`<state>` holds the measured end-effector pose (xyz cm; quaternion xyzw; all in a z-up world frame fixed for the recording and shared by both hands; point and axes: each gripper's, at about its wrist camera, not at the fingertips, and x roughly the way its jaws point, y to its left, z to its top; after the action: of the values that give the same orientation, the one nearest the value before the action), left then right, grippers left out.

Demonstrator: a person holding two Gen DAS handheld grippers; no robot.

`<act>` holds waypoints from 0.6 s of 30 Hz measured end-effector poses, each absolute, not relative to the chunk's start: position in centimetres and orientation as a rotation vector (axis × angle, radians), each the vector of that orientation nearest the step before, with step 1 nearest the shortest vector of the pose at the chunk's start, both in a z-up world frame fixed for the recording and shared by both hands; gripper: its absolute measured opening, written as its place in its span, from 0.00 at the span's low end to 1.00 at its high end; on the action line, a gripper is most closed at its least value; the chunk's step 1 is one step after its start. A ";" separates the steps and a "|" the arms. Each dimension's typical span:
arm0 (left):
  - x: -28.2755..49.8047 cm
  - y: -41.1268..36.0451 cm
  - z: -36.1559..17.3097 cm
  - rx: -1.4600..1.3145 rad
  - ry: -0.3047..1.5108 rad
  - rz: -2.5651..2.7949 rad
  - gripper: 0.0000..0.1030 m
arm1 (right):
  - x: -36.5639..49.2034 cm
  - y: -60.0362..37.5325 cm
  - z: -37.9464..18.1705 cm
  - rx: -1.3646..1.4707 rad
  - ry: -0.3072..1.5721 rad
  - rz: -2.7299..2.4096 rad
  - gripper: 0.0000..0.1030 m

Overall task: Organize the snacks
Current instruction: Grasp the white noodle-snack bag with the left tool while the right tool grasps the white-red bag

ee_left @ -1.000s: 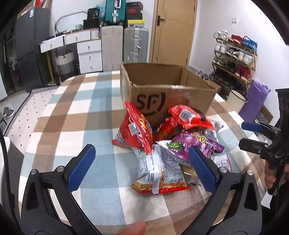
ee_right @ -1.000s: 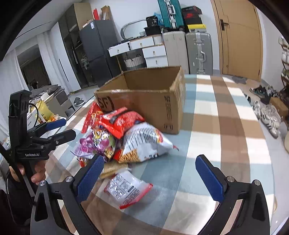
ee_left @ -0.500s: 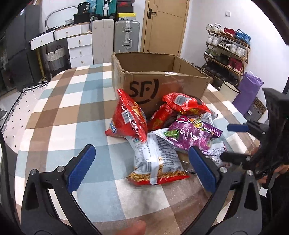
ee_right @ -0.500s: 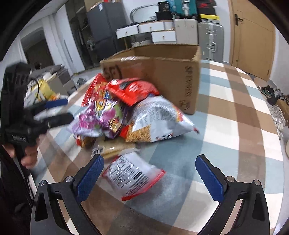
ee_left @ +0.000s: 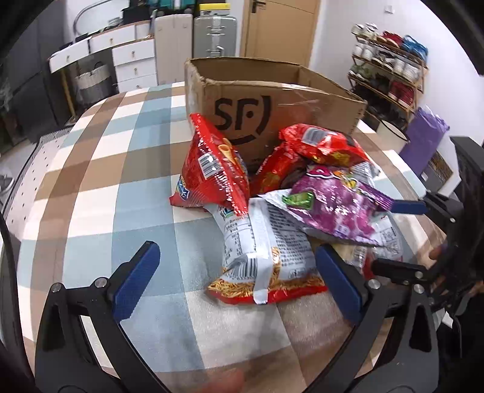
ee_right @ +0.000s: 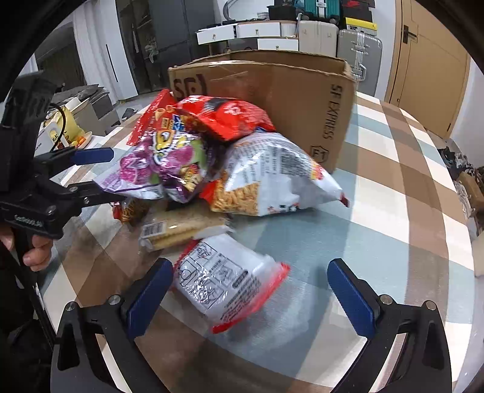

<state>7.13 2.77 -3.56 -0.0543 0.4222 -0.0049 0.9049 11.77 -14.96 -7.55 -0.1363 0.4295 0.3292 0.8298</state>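
Note:
A pile of snack bags lies against an open cardboard box (ee_left: 272,99) (ee_right: 287,90) on a checked tablecloth (ee_left: 115,187). It holds a red bag (ee_left: 211,172), a purple bag (ee_left: 335,205) (ee_right: 157,169), a white noodle-snack bag (ee_left: 266,254) (ee_right: 272,178), a cracker pack (ee_right: 178,226) and a small white-and-red packet (ee_right: 224,281). My left gripper (ee_left: 239,278) stands open just short of the white bag. My right gripper (ee_right: 251,290) is open around the small packet's near end, not closed on it.
Suitcases (ee_left: 214,33) and white drawers (ee_left: 133,60) stand behind the table, a door (ee_left: 278,27) beyond them. A shoe rack (ee_left: 390,75) and purple bag (ee_left: 426,133) are at the right. A hand (ee_right: 33,251) holds the left gripper's handle.
Both grippers have moved forward and down toward the pile. The small packet now lies between my right gripper's fingers; the white bag is closer to my left one.

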 end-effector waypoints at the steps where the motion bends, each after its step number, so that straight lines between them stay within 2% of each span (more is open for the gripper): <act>1: 7.3 2.8 -3.7 -0.126 0.875 -0.012 0.99 | 12.0 -15.2 -7.6 -0.288 0.917 0.696 1.00; 16: 8.8 2.2 -5.5 -0.136 0.894 0.025 0.99 | 11.7 -15.9 -7.7 -0.294 0.919 0.676 0.99; 18: 8.7 1.9 -5.5 -0.116 0.890 0.021 0.94 | 11.6 -15.7 -8.0 -0.312 0.917 0.664 0.99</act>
<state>8.68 1.86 -5.47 -0.0562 0.4303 0.0104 0.9009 11.57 -15.74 -7.95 -0.1472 0.4327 0.3133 0.8324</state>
